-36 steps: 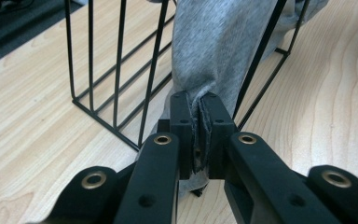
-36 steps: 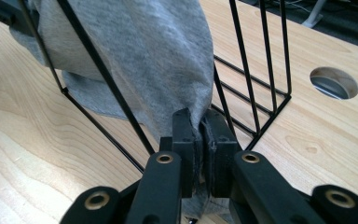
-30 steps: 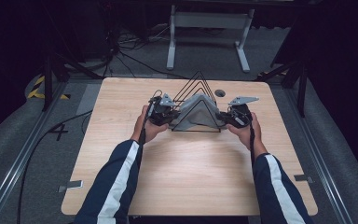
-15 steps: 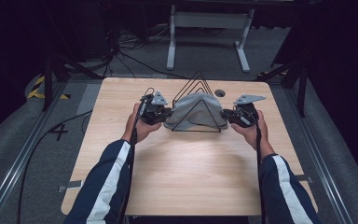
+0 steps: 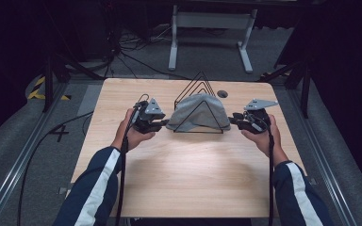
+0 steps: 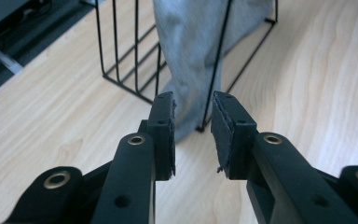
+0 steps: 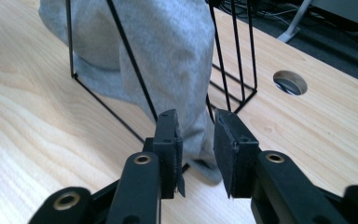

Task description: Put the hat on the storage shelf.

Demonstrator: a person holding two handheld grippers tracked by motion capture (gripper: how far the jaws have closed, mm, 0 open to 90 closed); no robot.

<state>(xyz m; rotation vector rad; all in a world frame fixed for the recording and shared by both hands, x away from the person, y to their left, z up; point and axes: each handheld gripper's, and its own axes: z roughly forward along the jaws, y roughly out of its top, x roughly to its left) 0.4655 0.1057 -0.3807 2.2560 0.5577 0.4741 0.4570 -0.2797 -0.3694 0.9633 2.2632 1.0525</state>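
Both claws have a small gap between their jaws and hold nothing. Left gripper sits at the left end of the grey cloth, very close to it. Seen from its own camera, the left gripper points at the low corner of the cloth, and the cloth hangs just past the jaw tips, not pinched. Right gripper waits at the right end of the cloth. From its own camera, the right gripper has the bottom edge of the cloth showing in the gap between its jaws, but the pads are not pressed on it. That cloth is draped over a black wire rack standing on the wooden table, near the far edge, between the two hands
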